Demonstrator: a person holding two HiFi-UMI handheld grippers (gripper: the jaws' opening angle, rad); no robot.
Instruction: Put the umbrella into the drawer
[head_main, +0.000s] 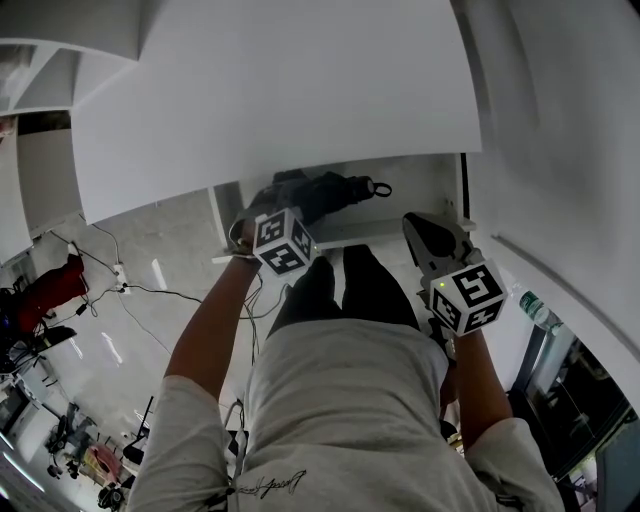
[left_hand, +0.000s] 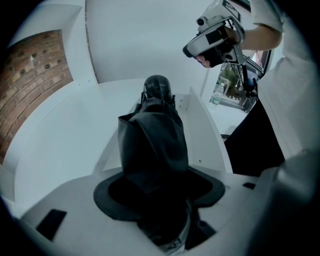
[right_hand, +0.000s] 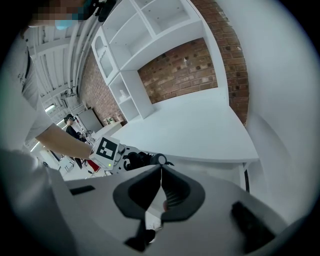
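- Two grippers in frame; the left gripper (left_hand: 160, 200) is clamped on the umbrella (left_hand: 155, 145), with its dark pads spread wide round the bundled black fabric.
- From the left gripper view, the umbrella runs straight away from the jaws, folded, its rounded black end (left_hand: 157, 87) farthest out.
- That far end sits between the white side walls of the open drawer (left_hand: 205, 130). Whether the umbrella rests on the drawer floor, I cannot tell.
- From the head view, the umbrella (head_main: 320, 192) lies lengthwise across the drawer (head_main: 420, 195), with its strap loop (head_main: 380, 188) pointing toward the right side.
- The left marker cube (head_main: 283, 241) is at the drawer's front left corner.
- The right gripper (right_hand: 161, 167) is closed, its jaw tips touching with nothing between them.
- The right gripper (head_main: 425, 235) hangs at the drawer's front right, apart from the umbrella.
- A white top (head_main: 280, 90) overhangs the drawer from above.
- The person's dark-trousered legs (head_main: 345, 290) stand just before the drawer front.
- Beyond the top, in the right gripper view, stand a brick wall (right_hand: 185, 67) and a white shelf unit (right_hand: 145, 30).
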